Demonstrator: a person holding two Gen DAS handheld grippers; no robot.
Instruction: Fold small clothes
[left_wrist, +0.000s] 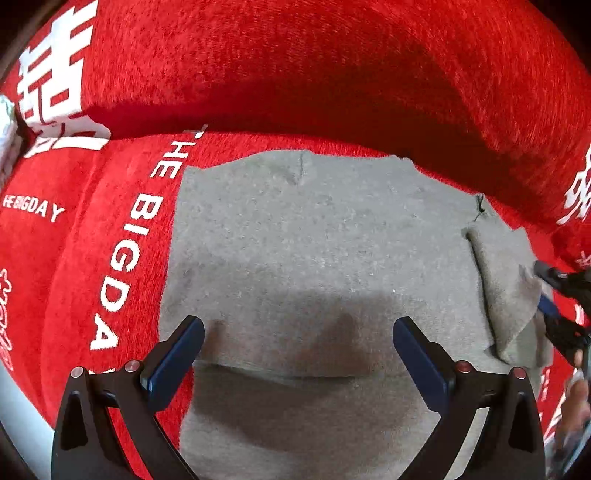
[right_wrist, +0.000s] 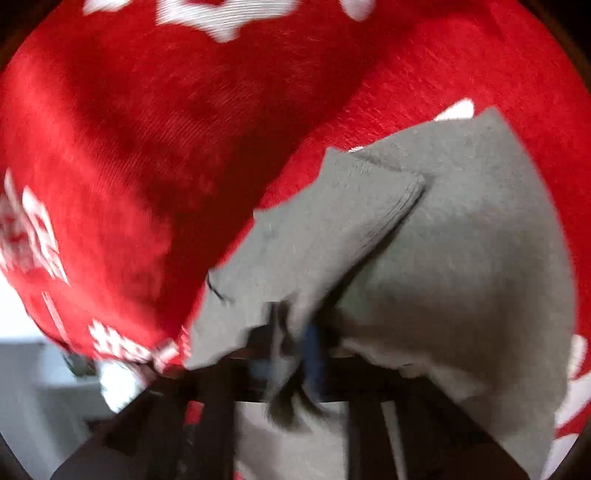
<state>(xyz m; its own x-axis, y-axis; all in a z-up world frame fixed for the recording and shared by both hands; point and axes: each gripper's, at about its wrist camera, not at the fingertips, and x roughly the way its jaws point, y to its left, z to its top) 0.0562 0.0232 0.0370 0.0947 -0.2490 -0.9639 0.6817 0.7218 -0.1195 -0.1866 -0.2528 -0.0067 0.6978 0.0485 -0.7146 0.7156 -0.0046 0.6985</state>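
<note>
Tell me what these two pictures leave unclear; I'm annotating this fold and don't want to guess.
- Right wrist view: motion blur smears the right hand-held gripper; its pads are buried in the grey garment.
- Left wrist view: the garment's near hem is cut off by the bottom edge, behind the open left hand-held gripper.
- Both views: the white lettering on the red cover runs off the frame edges.

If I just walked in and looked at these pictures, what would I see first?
First you'd see the bright red cover with big white letters, filling the whole background. On top of it, in the middle, lies a gray garment spread flat. The left gripper hovers open over its near edge, and the right gripper pinches the gray cloth at its right side, lifting a flap.
</note>
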